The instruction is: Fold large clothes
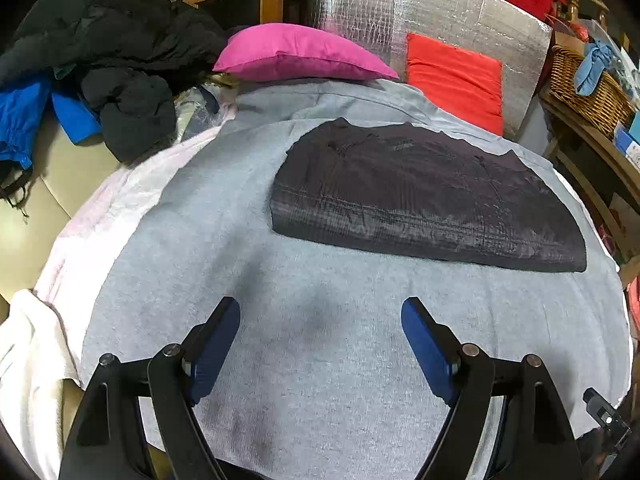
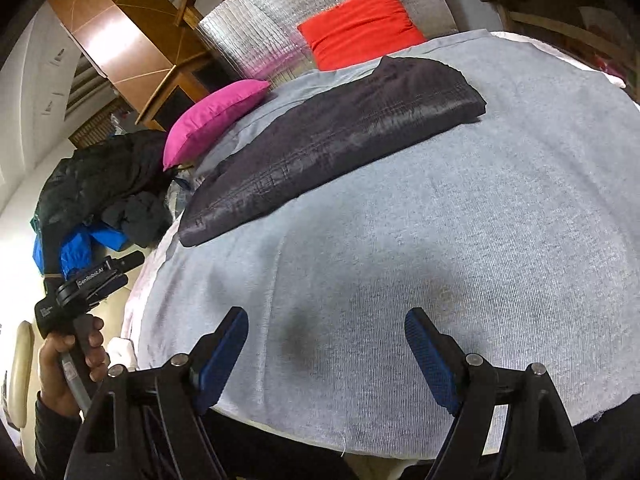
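A dark, shiny garment (image 1: pixel 424 196) lies folded flat into a wide rectangle on a grey sheet (image 1: pixel 320 340), toward the far side. In the right wrist view the same folded garment (image 2: pixel 332 140) runs from lower left to upper right across the grey sheet (image 2: pixel 440 240). My left gripper (image 1: pixel 320 340) hangs open over bare sheet, well short of the garment's near edge. My right gripper (image 2: pixel 326 350) is open too, above bare sheet near the front edge. Nothing sits between either pair of blue pads. A hand (image 2: pixel 68 368) holds the left gripper's handle at the lower left.
A heap of black and blue clothes (image 1: pixel 100 72) lies at the far left. A pink pillow (image 1: pixel 300 54) and a red cushion (image 1: pixel 456 80) lean at the back against a silver foil panel (image 1: pixel 440 12). A wicker basket (image 1: pixel 588 92) stands at the right.
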